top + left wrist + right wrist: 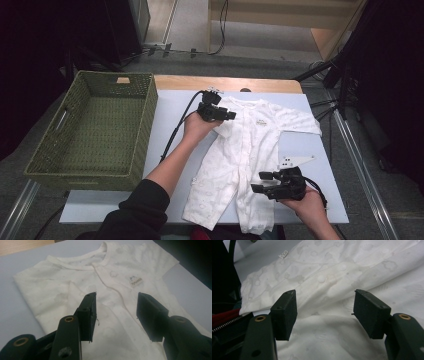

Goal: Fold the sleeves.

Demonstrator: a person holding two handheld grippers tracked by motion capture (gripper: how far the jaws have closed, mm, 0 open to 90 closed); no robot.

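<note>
the high view looked forward and down from above the person's side, taking in the whole table [165, 107]. each gripper view rode close over the romper [240, 165], looking along its own jaws: the left toward the collar, the right across the legs. all three shared the romper

Even overhead light falls on the pale blue-grey tabletop [170, 107] and the white printed baby romper [250, 150], while the room to the far left and right sinks into near black. Shadows are soft and faint, with no harsh glare. In both gripper views the near black jaws blur, the cloth behind looks mildly grainy, and the high view is soft.
</note>
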